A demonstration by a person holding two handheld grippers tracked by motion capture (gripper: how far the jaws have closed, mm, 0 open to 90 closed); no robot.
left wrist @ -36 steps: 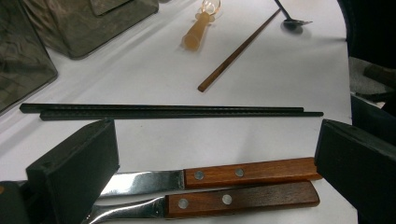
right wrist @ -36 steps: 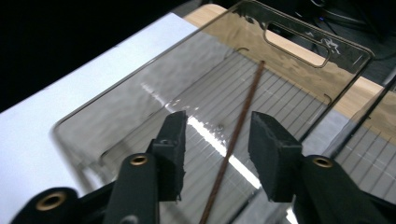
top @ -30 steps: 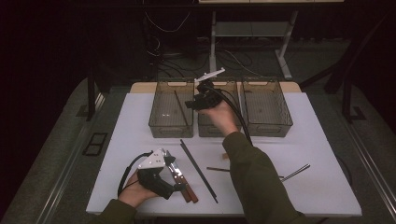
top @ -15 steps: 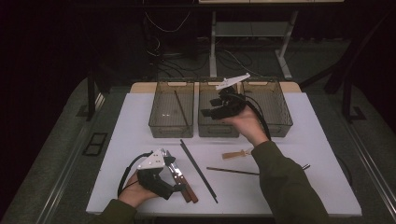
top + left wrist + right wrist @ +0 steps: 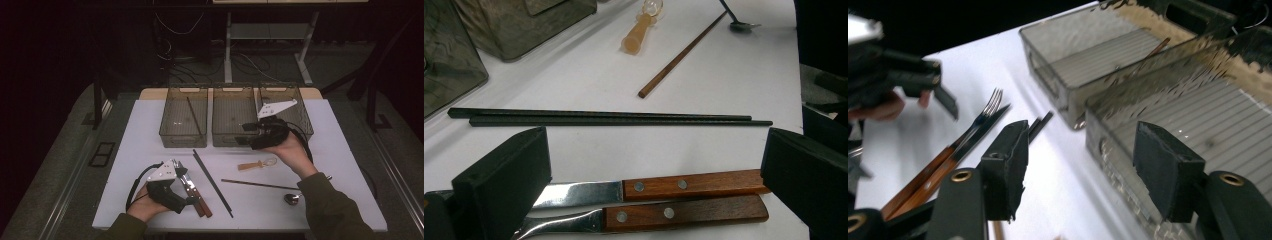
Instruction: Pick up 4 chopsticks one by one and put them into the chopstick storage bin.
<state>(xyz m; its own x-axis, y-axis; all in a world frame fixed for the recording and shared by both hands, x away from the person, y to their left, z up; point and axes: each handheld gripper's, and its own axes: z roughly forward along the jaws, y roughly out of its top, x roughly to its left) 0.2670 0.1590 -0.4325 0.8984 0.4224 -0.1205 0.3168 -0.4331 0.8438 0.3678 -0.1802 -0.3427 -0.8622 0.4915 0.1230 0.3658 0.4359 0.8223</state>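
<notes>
Right gripper [image 5: 250,135] shifted right, fingers empty, trays [image 5: 184,120] beside

You are looking at a knife [image 5: 649,186] and a fork [image 5: 644,215] with riveted wooden handles, lying flat and side by side, touching, on the white tabletop [image 5: 150,145]. Their handles are resting near the front edge, metal ends pointing toward the bins.

The high view is dim, its surroundings near black from nine to three o'clock. The white table [image 5: 150,130] is evenly lit. The right gripper view blurs toward two o'clock.
</notes>
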